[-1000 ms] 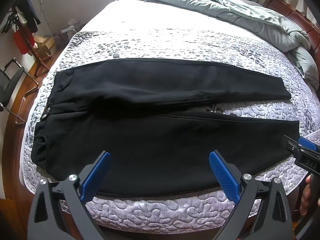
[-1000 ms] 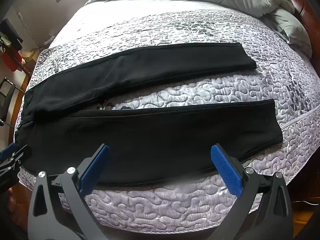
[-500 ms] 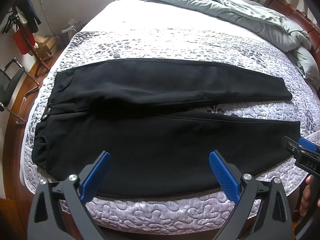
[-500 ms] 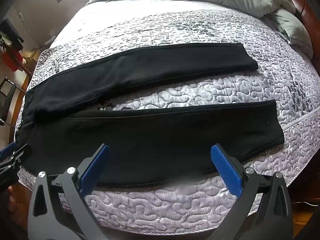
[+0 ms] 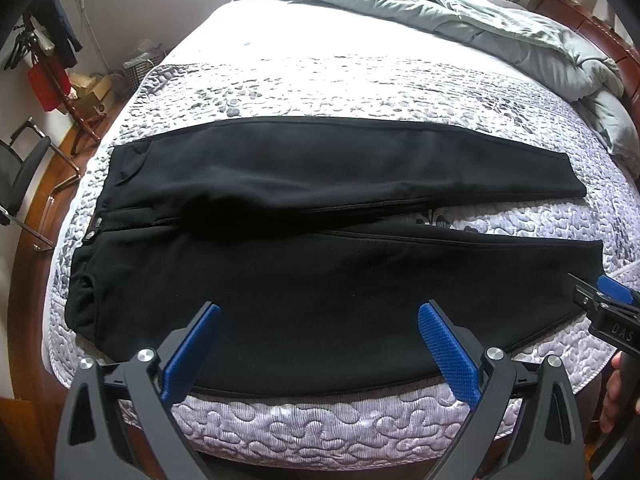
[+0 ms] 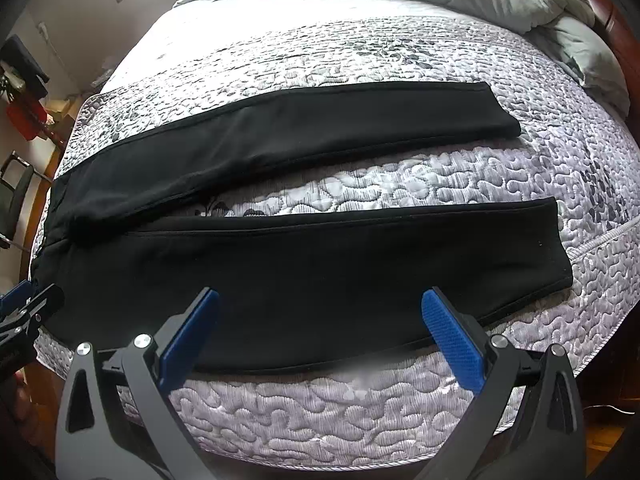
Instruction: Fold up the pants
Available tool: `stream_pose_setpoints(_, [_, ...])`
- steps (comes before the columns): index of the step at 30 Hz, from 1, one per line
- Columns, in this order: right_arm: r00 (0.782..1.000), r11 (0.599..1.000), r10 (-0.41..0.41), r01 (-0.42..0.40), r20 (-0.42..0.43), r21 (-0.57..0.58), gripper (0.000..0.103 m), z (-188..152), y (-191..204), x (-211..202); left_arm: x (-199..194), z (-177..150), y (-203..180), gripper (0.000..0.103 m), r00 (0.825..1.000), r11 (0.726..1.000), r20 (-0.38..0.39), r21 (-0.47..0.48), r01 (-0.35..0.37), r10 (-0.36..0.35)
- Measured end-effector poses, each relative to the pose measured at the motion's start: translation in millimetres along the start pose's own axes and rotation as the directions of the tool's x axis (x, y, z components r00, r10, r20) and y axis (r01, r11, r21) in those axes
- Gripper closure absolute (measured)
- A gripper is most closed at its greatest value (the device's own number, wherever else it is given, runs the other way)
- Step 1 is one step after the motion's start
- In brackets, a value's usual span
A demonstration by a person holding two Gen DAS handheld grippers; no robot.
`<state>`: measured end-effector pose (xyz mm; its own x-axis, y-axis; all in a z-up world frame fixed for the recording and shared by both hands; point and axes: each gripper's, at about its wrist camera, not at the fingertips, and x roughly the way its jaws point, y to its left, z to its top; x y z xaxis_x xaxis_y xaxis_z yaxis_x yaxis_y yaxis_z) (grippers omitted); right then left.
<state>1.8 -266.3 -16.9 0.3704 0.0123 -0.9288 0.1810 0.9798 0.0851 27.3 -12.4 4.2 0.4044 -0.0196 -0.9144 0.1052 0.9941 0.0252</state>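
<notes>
The pants (image 5: 320,272) are laid flat across the bed (image 5: 320,432), waist at the left of the frame, legs running to the right, the two legs parted toward the cuffs. In the left wrist view the waist, with two small snaps, is shown whole, but the near cuff is partly covered at the right edge by the right tool (image 5: 600,300), of which only a blue pad and black body are seen; whether it touches the cloth cannot be told. A hand (image 5: 614,396) is cut off at the lower right edge. In the right wrist view both cuffs (image 6: 556,248) are shown clearly, while the waist is squeezed into the left edge and hard to make out; the left tool (image 6: 24,308) is cropped there, just beside the pants' near edge.

The left tool (image 5: 318,344) is seen spread wide in its own view, nothing between its blue pads, held over the near edge of the pants. The right tool (image 6: 320,332) is likewise spread wide and holds nothing.

A grey duvet (image 5: 500,28) is bunched at the upper right. A chair (image 5: 24,176) and a clothes rack (image 5: 52,56) are seen at the left edge, only in part.
</notes>
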Motion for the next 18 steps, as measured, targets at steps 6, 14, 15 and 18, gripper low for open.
stream_pose_setpoints(6, [1.0,1.0,0.002,-0.002,0.0,-0.003,0.003,-1.2,0.5,1.0,0.8,-0.2,-0.1,0.004,1.0,1.0,-0.002,0.001,0.0,0.0])
stream_pose_setpoints(14, [1.0,1.0,0.007,-0.007,0.004,0.001,0.003,-0.8,-0.7,0.2,1.7,-0.5,0.5,0.004,1.0,1.0,-0.003,0.0,0.0,0.0])
stream_pose_setpoints(15, [1.0,1.0,0.008,-0.008,0.005,0.0,0.003,-0.6,-1.0,0.0,1.8,-0.5,0.5,0.004,1.0,1.0,-0.002,0.0,0.001,-0.001])
stream_pose_setpoints(18, [1.0,1.0,0.025,-0.025,0.009,-0.008,0.003,7.3,-8.4,0.1,6.4,6.2,1.0,0.004,1.0,1.0,-0.011,-0.006,0.015,-0.015])
